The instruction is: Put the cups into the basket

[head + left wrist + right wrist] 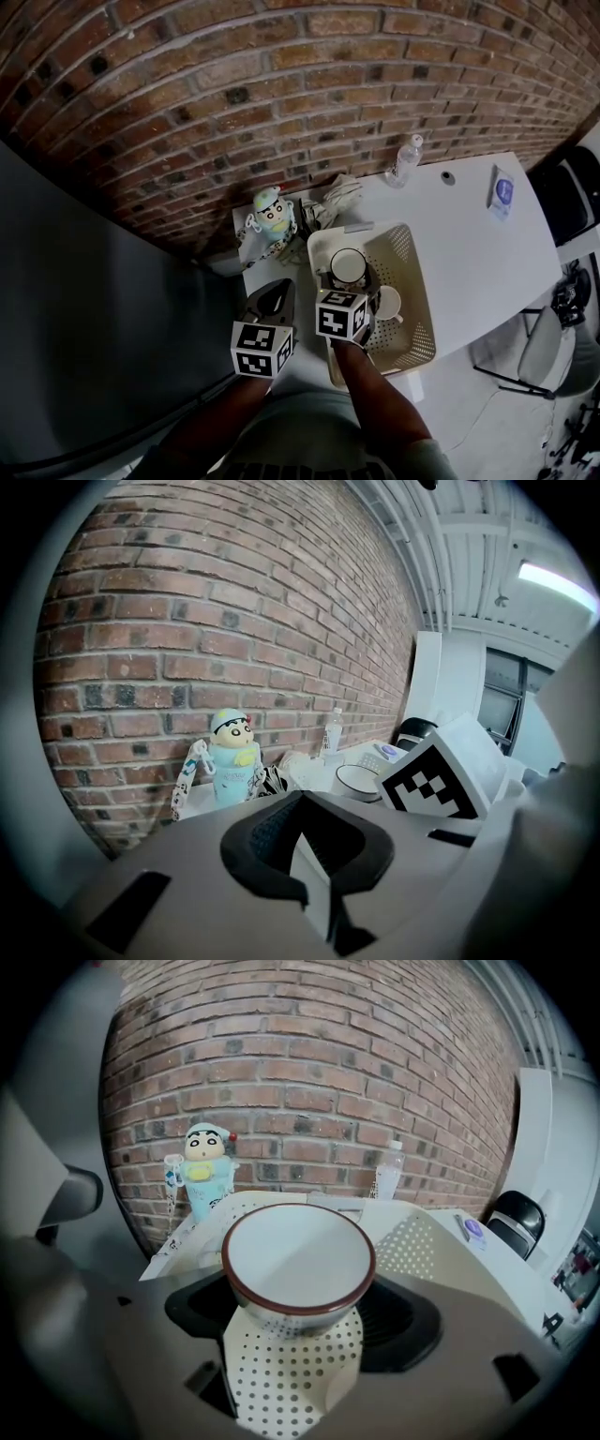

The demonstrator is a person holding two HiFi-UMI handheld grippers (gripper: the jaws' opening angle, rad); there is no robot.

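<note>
Right gripper view: cup [298, 1262] gripped between the jaws, inside basket [414, 1241]

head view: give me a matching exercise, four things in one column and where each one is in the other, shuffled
Things
1. brown-rimmed cup
2. white mug
3. water bottle
4. cartoon figure

Places
A. at the table's back edge, beyond the basket's far right corner
B. between the right gripper's jaws, over the basket
C. at the table's left corner, left of the basket
D. inside the basket, free of both grippers

Pairs: 1-B, 2-D, 3-A, 4-C
</note>
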